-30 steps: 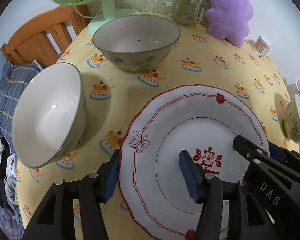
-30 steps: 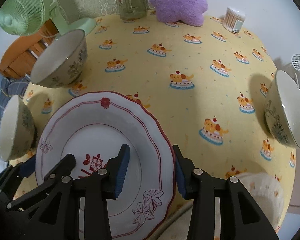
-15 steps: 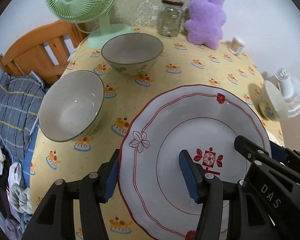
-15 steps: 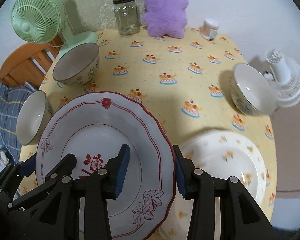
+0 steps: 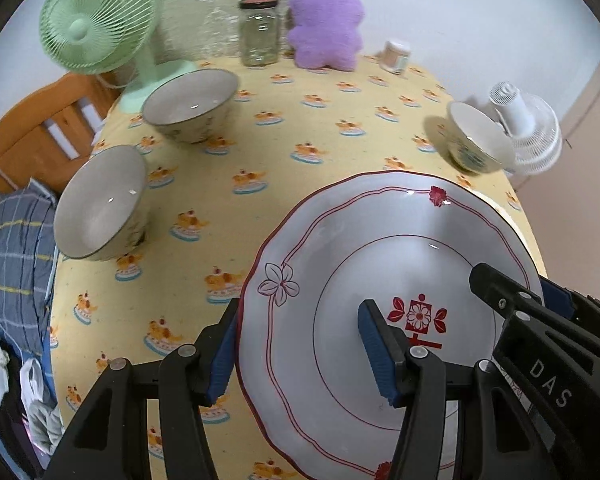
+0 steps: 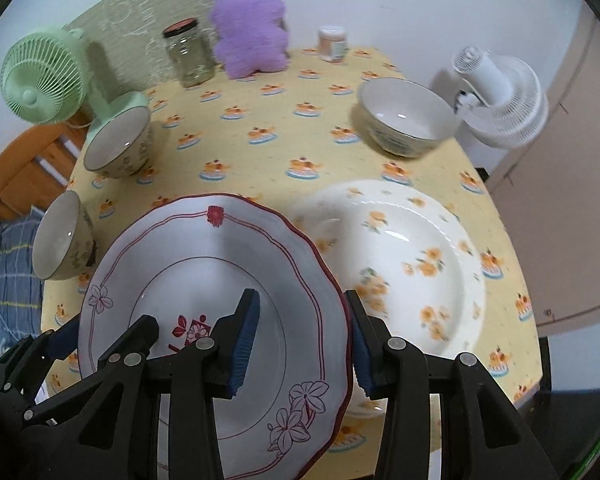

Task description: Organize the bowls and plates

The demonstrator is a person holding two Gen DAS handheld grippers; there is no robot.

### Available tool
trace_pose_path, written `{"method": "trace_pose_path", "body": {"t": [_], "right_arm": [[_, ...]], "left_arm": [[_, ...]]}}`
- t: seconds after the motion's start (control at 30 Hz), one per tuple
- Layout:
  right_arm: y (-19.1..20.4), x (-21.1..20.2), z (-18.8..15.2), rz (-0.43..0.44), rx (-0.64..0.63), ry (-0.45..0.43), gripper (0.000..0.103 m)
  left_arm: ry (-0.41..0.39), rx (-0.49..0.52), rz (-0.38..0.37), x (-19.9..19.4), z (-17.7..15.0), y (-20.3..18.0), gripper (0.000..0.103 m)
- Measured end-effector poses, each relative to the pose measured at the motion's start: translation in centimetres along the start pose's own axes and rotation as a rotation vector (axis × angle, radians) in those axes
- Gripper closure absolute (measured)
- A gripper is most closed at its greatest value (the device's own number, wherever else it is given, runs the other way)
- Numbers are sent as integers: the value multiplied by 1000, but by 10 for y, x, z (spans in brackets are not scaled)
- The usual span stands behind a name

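Note:
A white plate with a red scalloped rim (image 5: 400, 248) (image 6: 204, 264) hangs above the yellow tablecloth, held from both sides. My left gripper (image 5: 300, 354) is shut on its left rim, one pad under the edge and one on the face. My right gripper (image 6: 302, 342) is shut on the opposite rim. A white plate with orange flowers (image 6: 412, 248) lies on the table just right of the held plate. Three bowls stand on the cloth: one near the left edge (image 5: 100, 204) (image 6: 58, 236), one by the green fan (image 5: 188, 100) (image 6: 116, 142), one at the right (image 5: 476, 140) (image 6: 404, 116).
A green fan (image 5: 96, 20), a glass jar (image 5: 260, 32), a purple plush toy (image 5: 326, 20) and a small tub (image 5: 396, 56) line the table's far side. A white fan (image 6: 500, 96) stands off the right edge. A wooden chair (image 5: 32, 136) and striped cloth sit left.
Both grippers have lifted the red-rimmed plate up and drawn it back and to the right. More of the table shows, and the flowered plate has come into the right wrist view.

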State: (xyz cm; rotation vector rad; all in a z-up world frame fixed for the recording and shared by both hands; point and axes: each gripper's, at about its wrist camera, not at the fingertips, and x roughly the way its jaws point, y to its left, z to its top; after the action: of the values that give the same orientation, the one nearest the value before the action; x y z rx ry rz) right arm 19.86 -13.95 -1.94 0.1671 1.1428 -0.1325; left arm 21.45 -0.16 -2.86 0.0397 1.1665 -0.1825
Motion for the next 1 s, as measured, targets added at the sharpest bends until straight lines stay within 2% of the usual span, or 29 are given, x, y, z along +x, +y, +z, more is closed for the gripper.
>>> {"method": "trace_pose_path", "body": {"t": [0.23, 0.63, 0.87, 1.0], "right_arm": [[-41, 1, -7, -13, 31, 9, 56], [-113, 25, 11, -2, -12, 78, 56], [-134, 45, 21, 12, -59, 113, 56], [-143, 55, 26, 18, -79, 124, 56]], "left_arm": [[14, 23, -2, 9, -2, -42, 45], [99, -64, -10, 38, 0, -104, 45], [123, -108, 14, 56, 0, -127, 45], [107, -111, 47, 60, 3, -137, 45]]}}
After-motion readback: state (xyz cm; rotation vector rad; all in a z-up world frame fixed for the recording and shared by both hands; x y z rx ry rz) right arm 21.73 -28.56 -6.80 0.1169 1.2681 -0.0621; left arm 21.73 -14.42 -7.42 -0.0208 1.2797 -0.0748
